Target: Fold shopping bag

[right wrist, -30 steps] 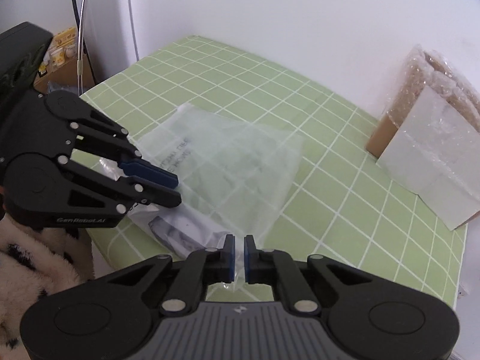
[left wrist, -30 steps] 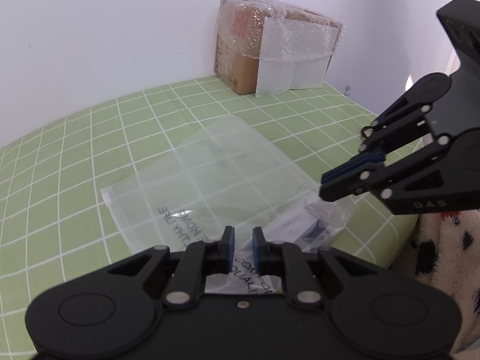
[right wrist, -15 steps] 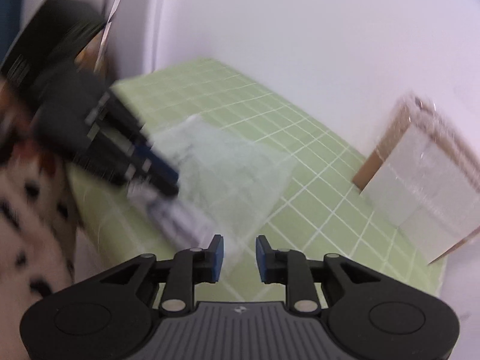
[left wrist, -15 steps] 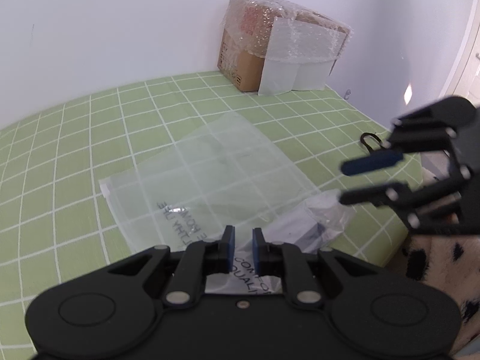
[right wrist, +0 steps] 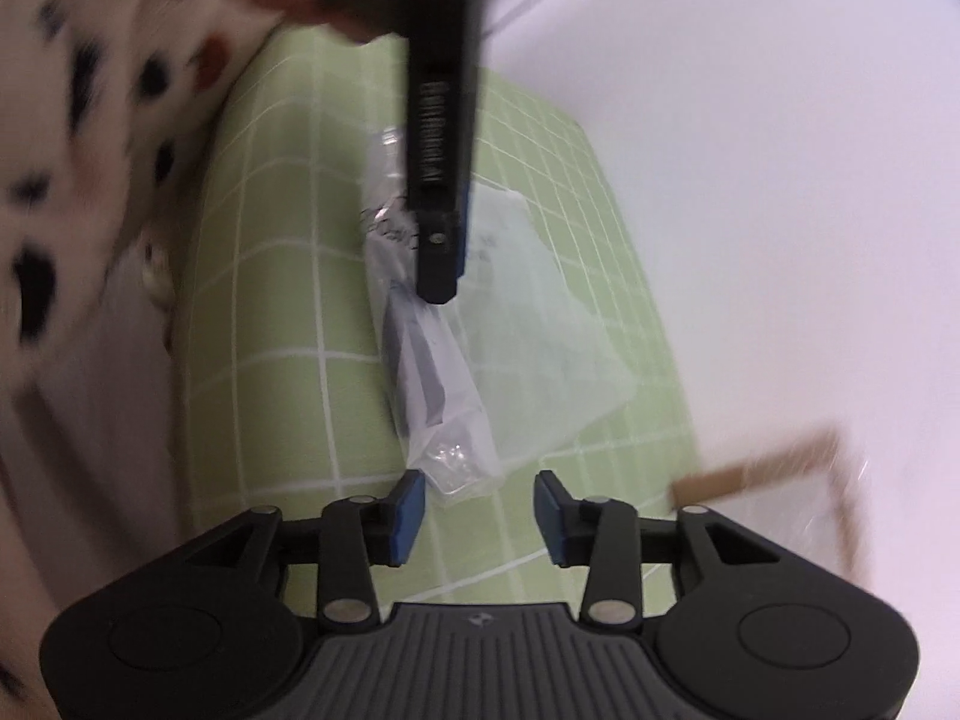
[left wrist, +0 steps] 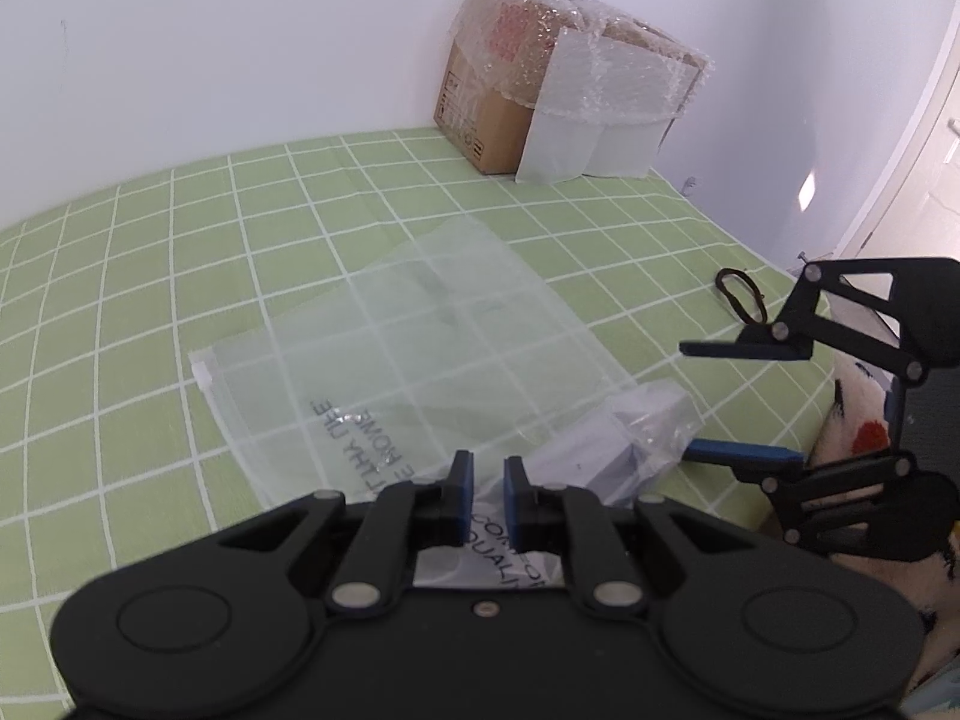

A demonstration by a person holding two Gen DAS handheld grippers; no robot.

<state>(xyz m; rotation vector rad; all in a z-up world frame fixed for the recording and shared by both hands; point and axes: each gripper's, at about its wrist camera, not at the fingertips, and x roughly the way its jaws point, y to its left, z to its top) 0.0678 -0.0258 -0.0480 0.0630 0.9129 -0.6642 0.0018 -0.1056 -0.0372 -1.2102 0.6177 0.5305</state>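
Observation:
A clear plastic shopping bag with black print lies flat on the green checked cloth. Its right end is bunched into a crumpled roll. My left gripper sits over the bag's near edge, jaws close together, and the printed film runs up between the pads. From the right wrist view, this left gripper comes in from above onto the bag. My right gripper is opening, and the tip of the roll lies loose just ahead of its pads. In the left view the right gripper stands on its side.
A cardboard box wrapped in bubble wrap stands against the white wall at the back. A dark hair tie lies near the cloth's right edge, where the surface drops off. A person's spotted fleece garment is close beside that edge.
My right gripper has rolled onto its side, come down beside the crumpled end of the bag and gone from shut to open. The left gripper and the bag have stayed put.

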